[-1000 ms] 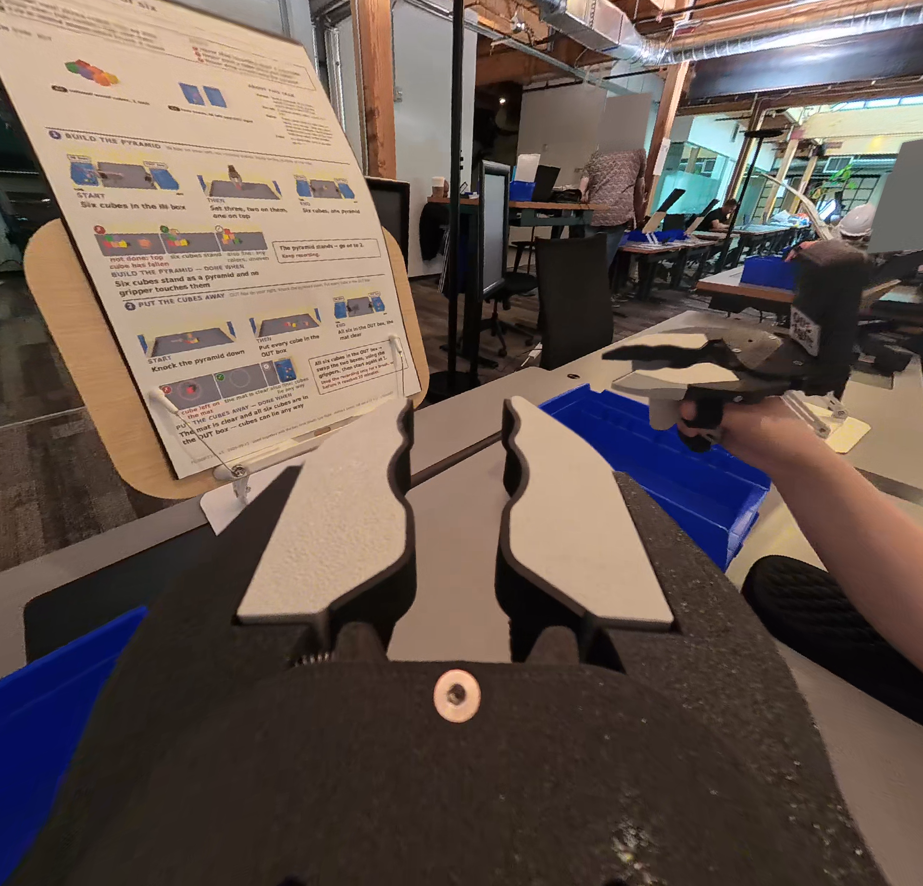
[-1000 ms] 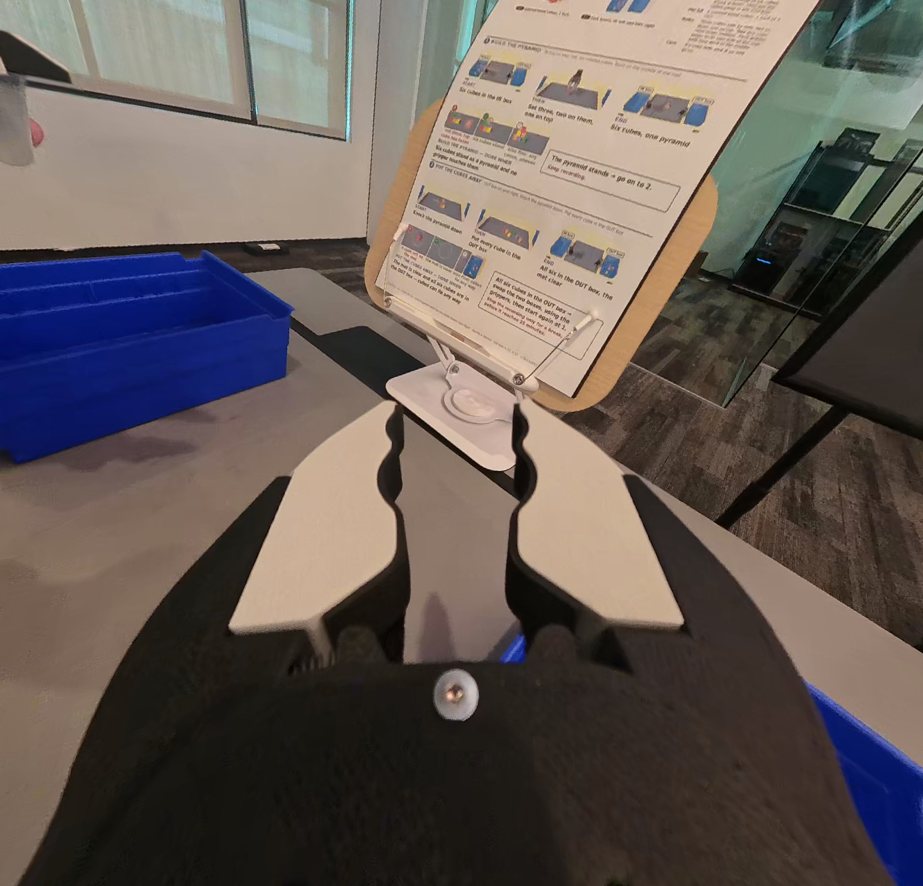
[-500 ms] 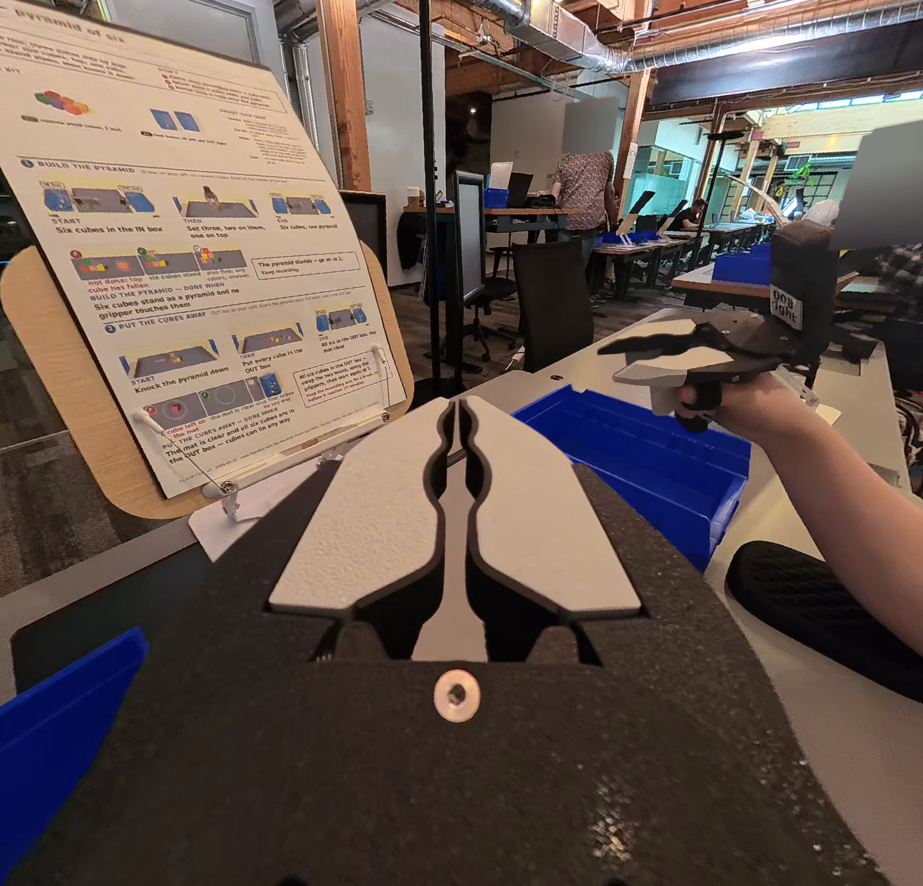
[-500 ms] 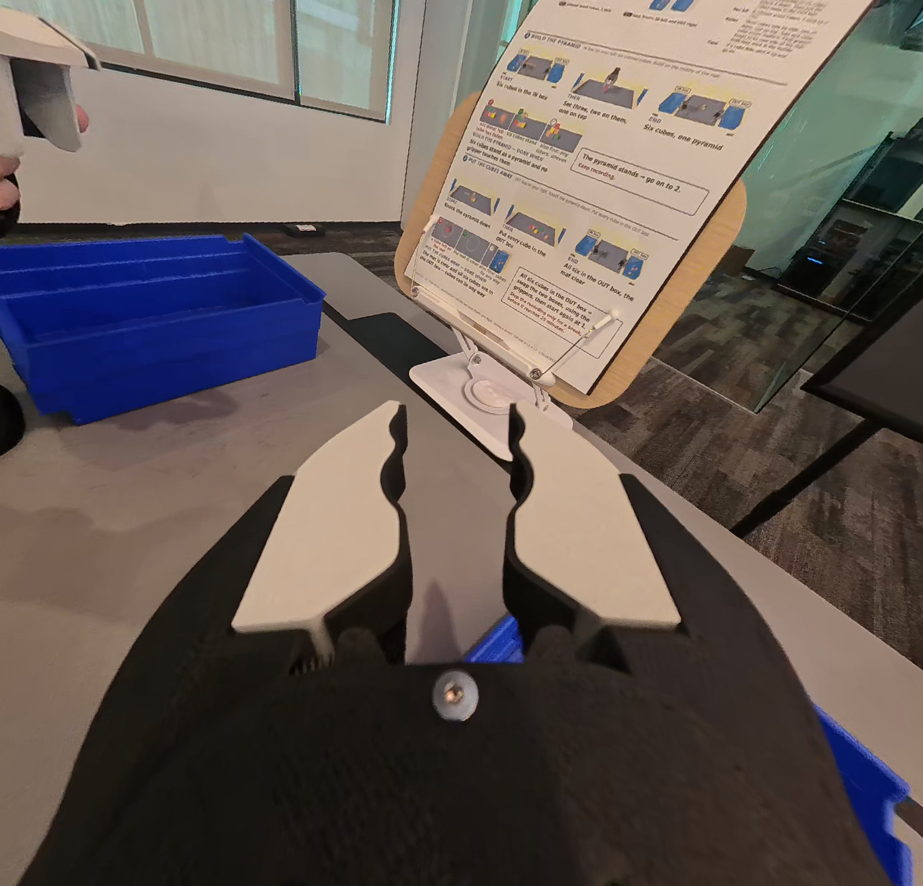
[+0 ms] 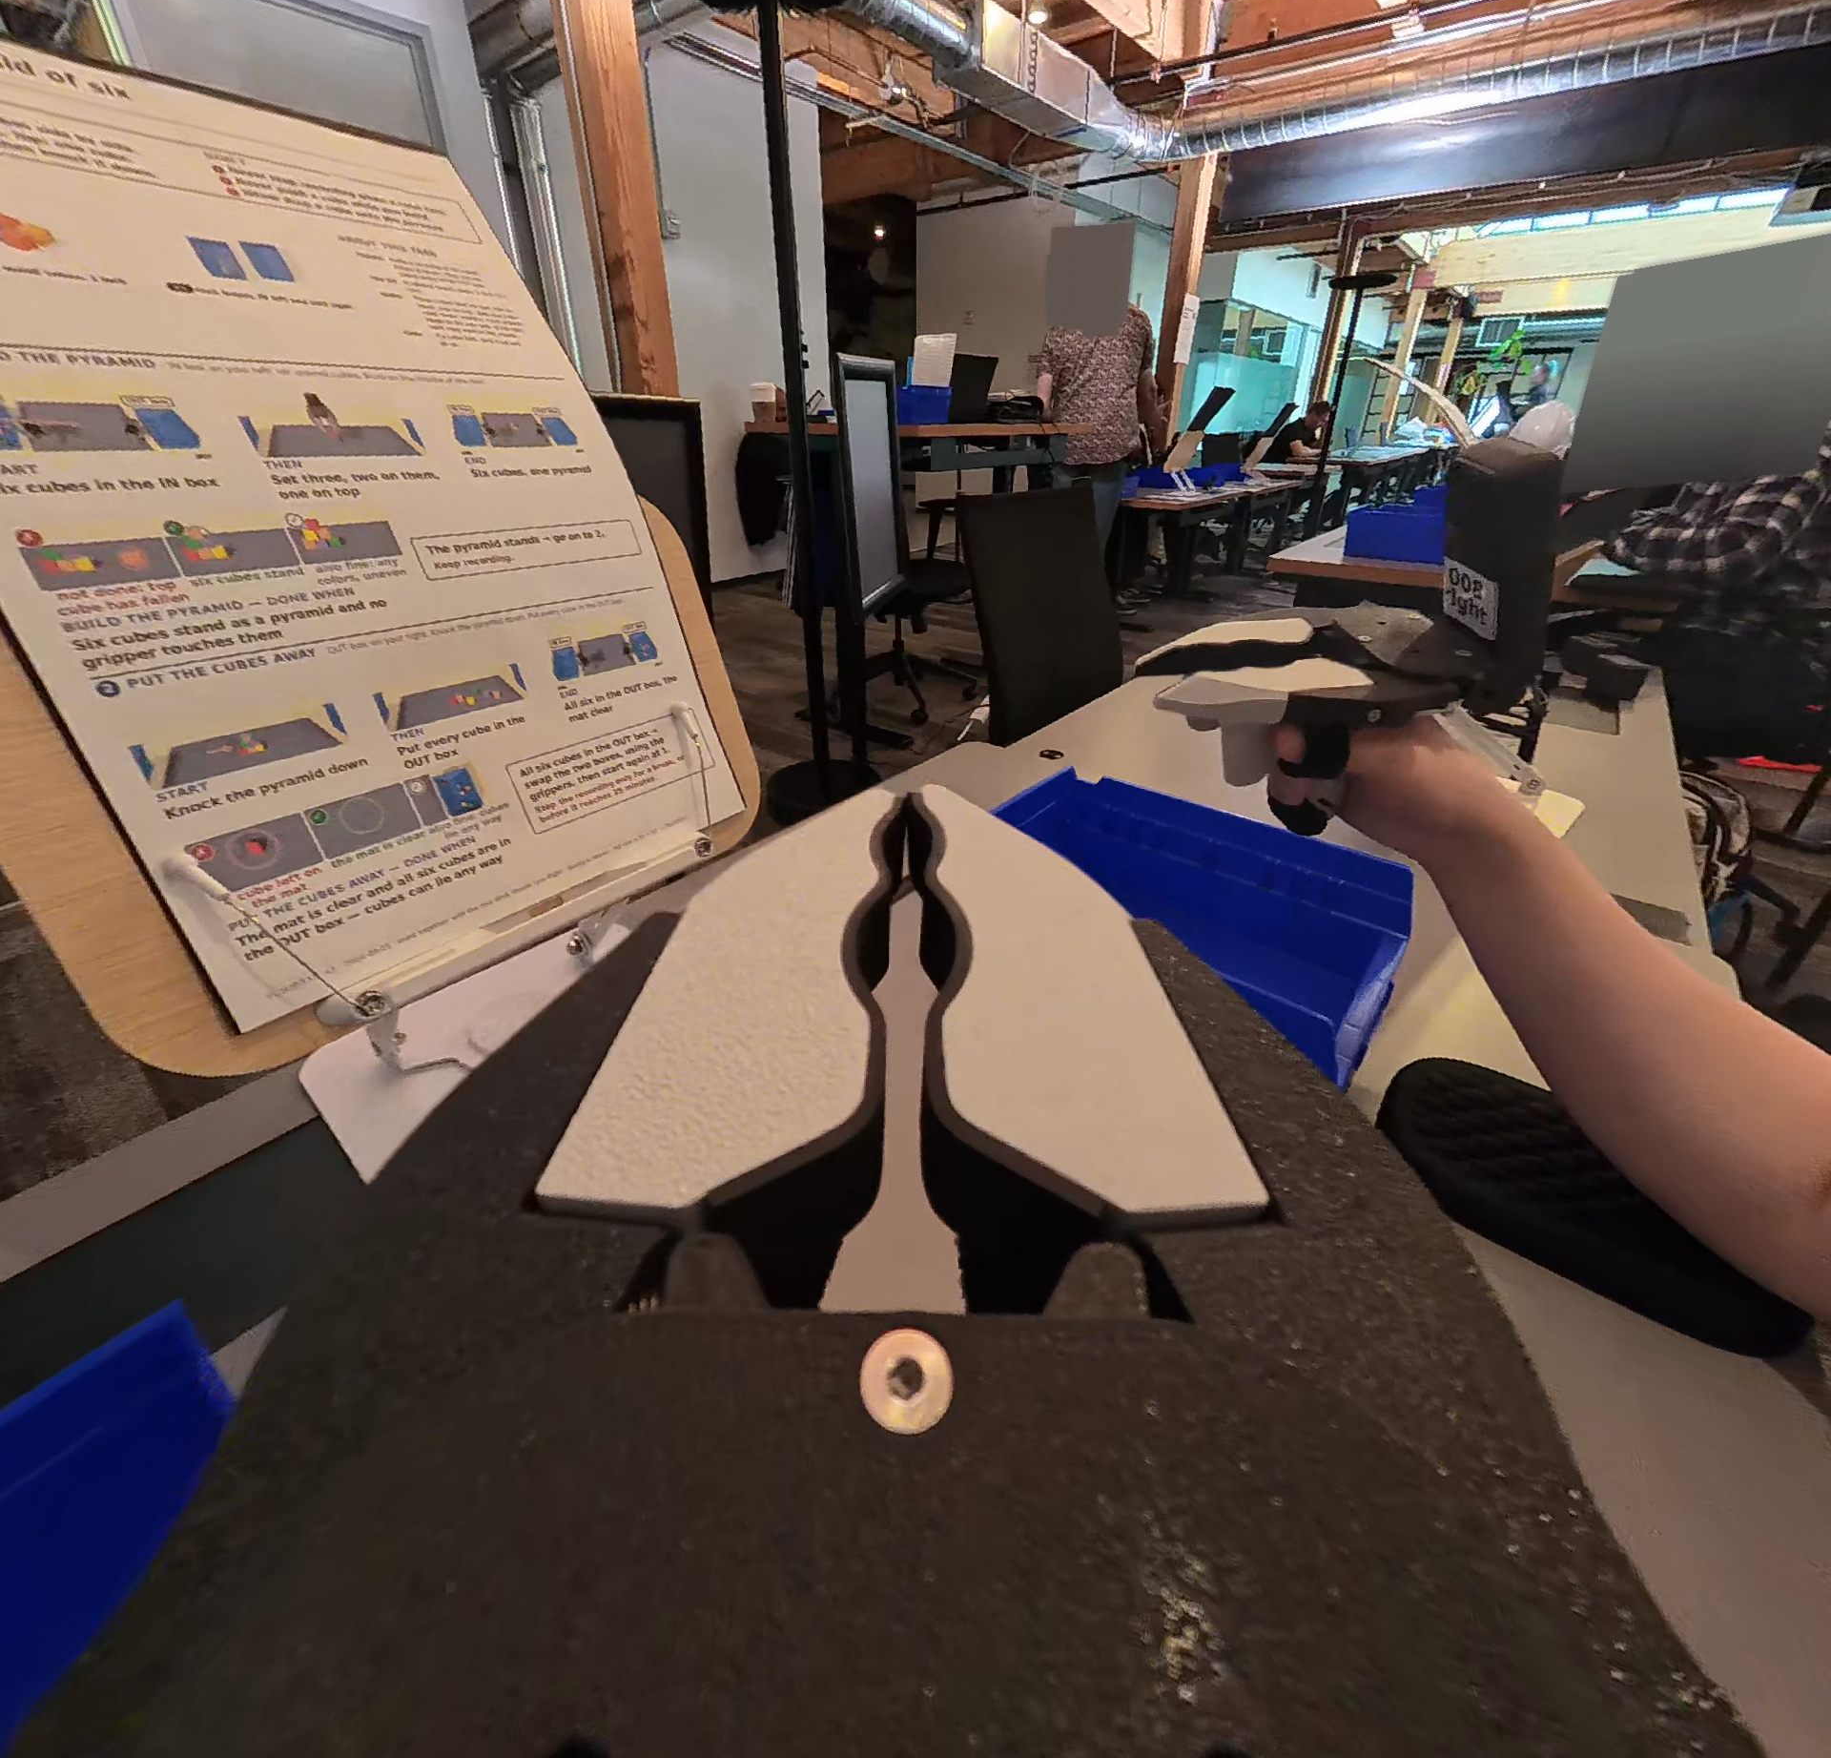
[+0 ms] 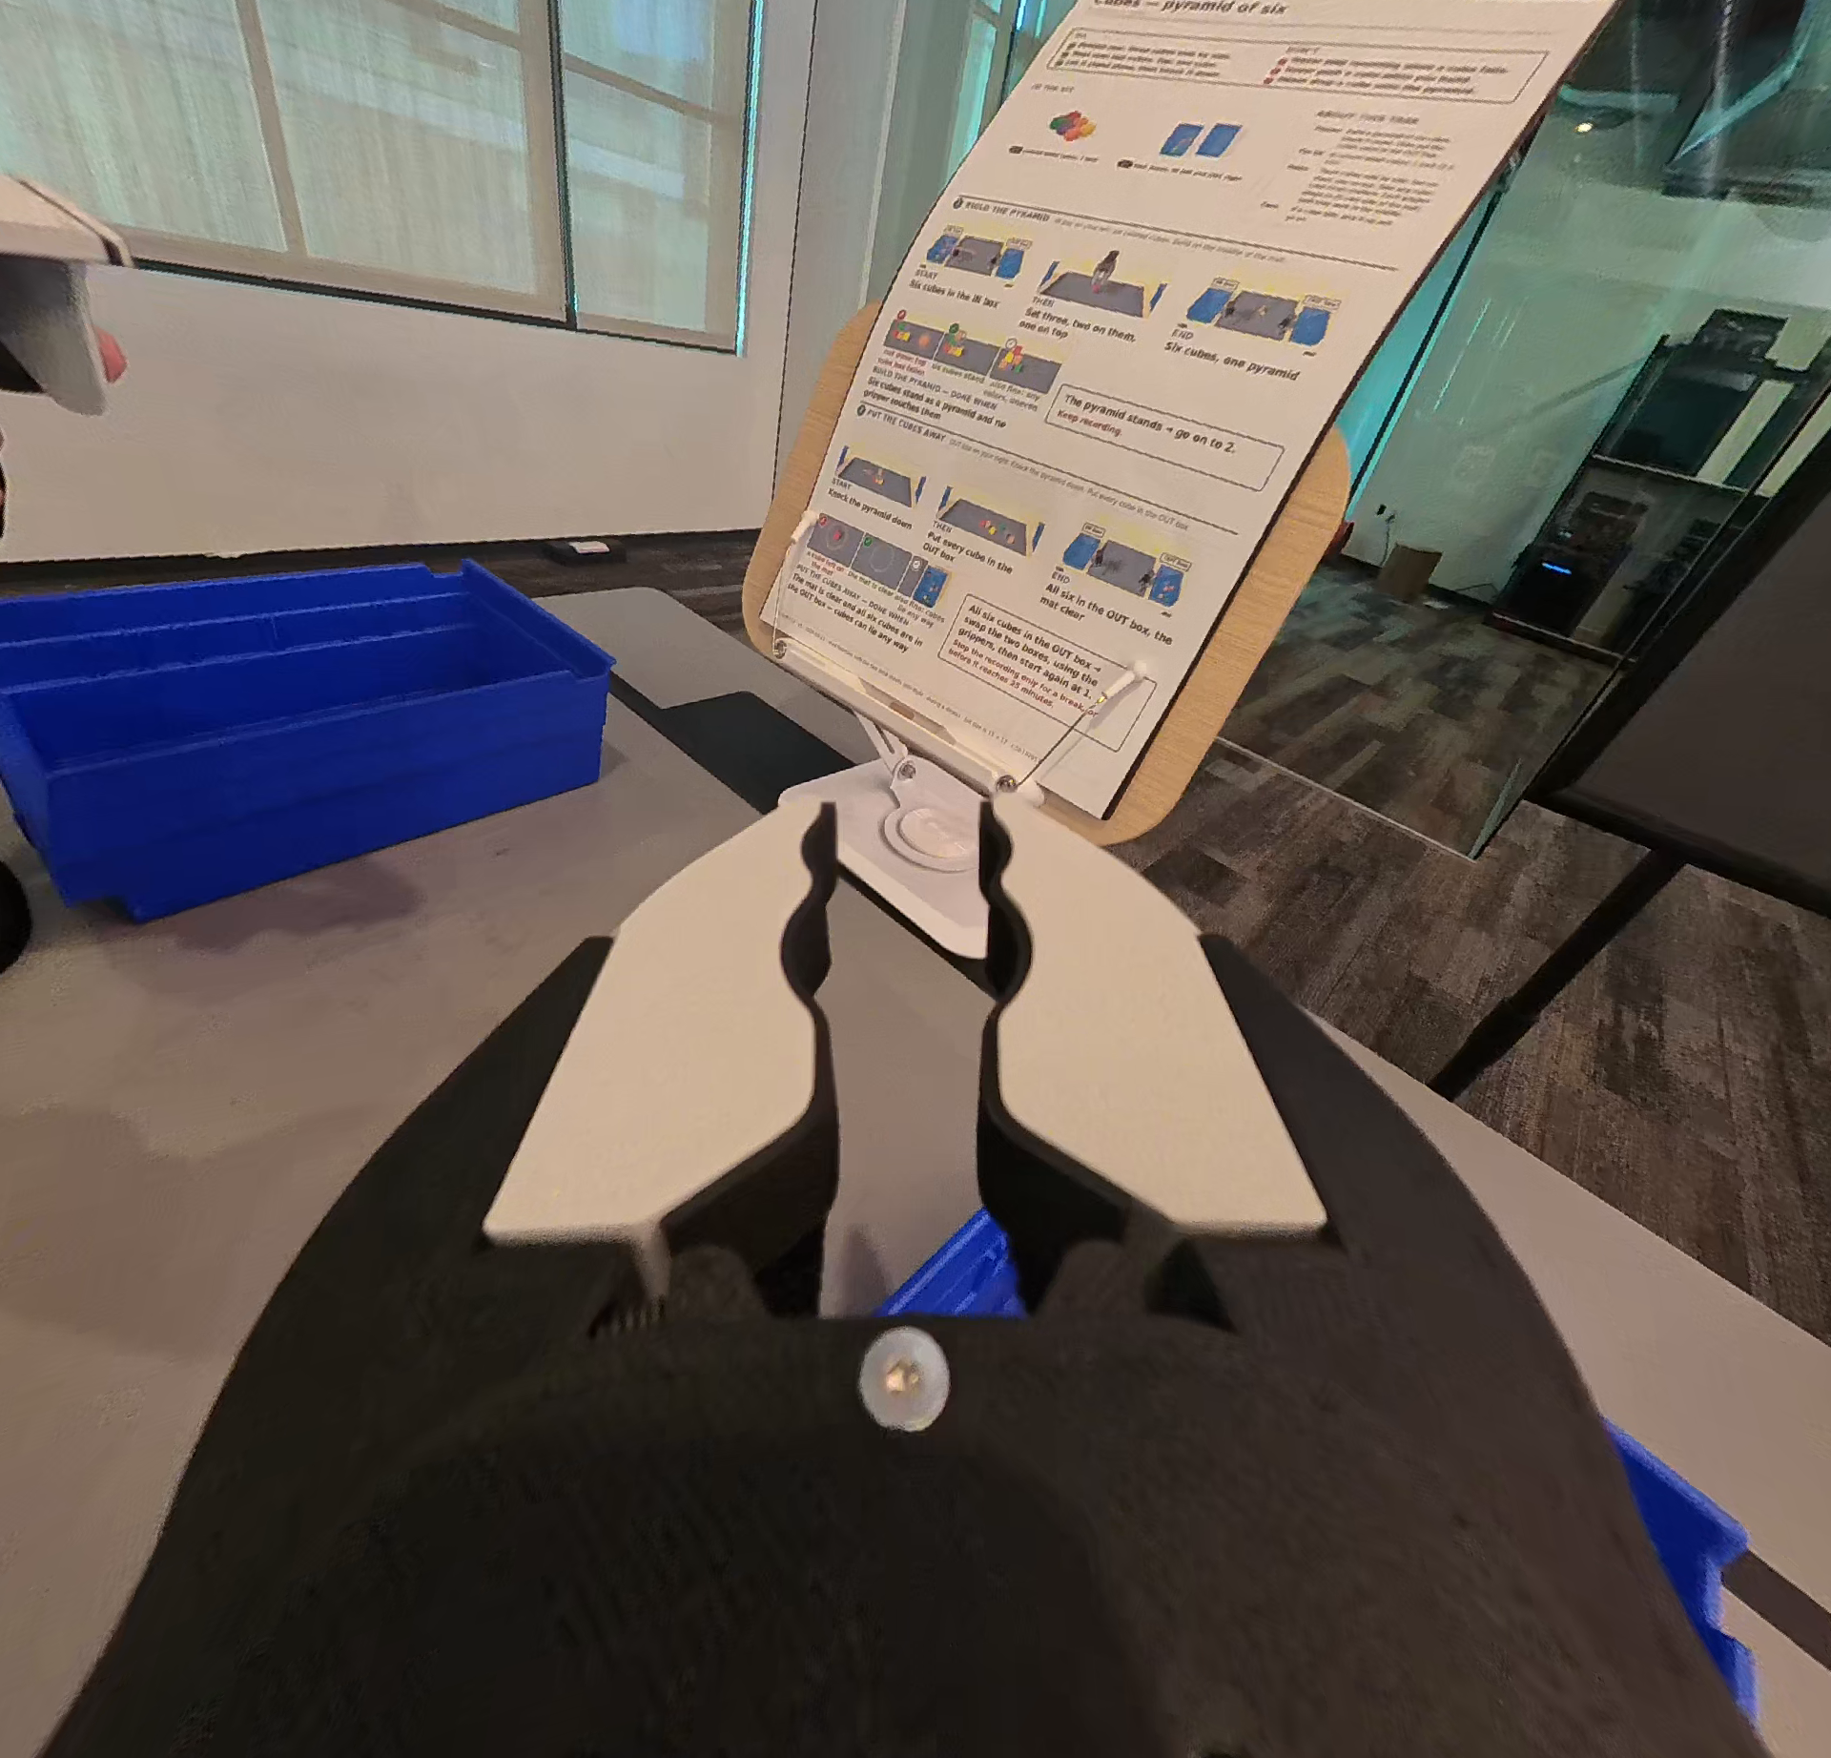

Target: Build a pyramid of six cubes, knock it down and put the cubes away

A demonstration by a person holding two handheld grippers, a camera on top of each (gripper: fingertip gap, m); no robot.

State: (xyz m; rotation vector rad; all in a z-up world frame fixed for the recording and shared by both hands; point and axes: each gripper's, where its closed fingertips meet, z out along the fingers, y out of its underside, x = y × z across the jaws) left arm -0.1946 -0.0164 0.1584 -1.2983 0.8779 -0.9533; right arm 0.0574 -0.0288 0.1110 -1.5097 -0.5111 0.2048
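Note:
No cubes show in either view. My left gripper point(image 5: 907, 804) is shut and empty, held above the grey mat point(image 5: 892, 1245) in front of the instruction sheet. My right gripper point(image 6: 904, 823) is open and empty, with a blue bin point(image 6: 951, 1264) just beneath it. In the left wrist view the right gripper point(image 5: 1154, 685) is held in a hand above that blue bin point(image 5: 1219, 898) on the right. A second blue bin point(image 6: 297, 779) stands at the left, and what I see of its inside is empty. A corner of it shows in the left wrist view point(image 5: 89, 1473).
An instruction sheet on a wooden stand point(image 5: 327, 571) rises at the far edge of the table, also in the right wrist view point(image 6: 1139, 373). A black padded rest point(image 5: 1565, 1205) lies at the right. A white part of the left gripper point(image 6: 50, 323) shows at the left edge. About 25 cm separates my left fingertips from my right.
My left gripper has gone from open to shut on nothing. My right gripper stays open and has drifted a little, so the left bin sits farther right in its view.

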